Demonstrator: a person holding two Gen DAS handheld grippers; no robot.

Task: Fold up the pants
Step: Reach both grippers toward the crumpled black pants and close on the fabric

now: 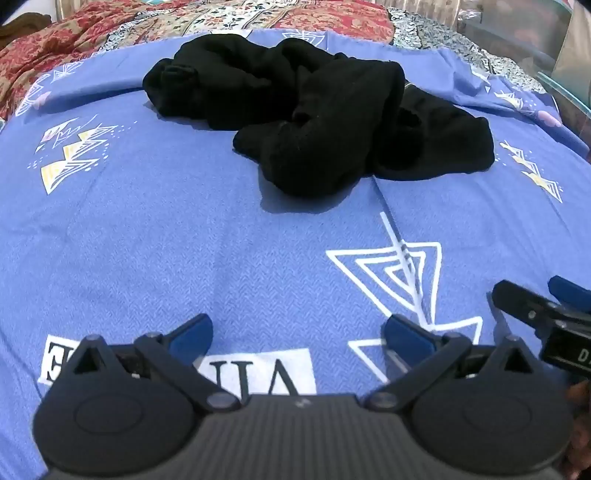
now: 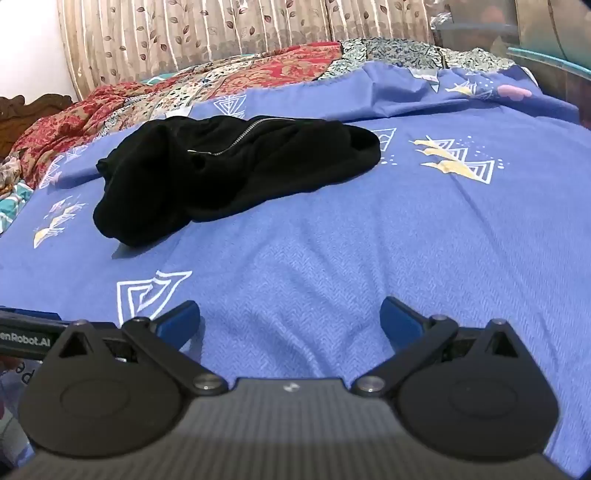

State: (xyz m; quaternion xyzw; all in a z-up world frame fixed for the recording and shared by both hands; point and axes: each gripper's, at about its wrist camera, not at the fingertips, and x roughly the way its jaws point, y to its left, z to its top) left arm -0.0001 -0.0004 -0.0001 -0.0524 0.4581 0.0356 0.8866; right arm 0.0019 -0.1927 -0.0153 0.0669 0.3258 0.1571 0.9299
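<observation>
Black pants lie crumpled in a heap on a blue patterned bed sheet, toward the far middle. In the right wrist view the pants lie at the upper left, with a silver zipper showing on top. My left gripper is open and empty, low over the sheet, well short of the pants. My right gripper is open and empty, also short of the pants. The right gripper's fingers show at the right edge of the left wrist view.
A red and cream floral quilt is bunched along the far side of the bed. A leaf-print curtain hangs behind it. A glass tabletop edge stands at the far right. Dark wooden furniture is at the far left.
</observation>
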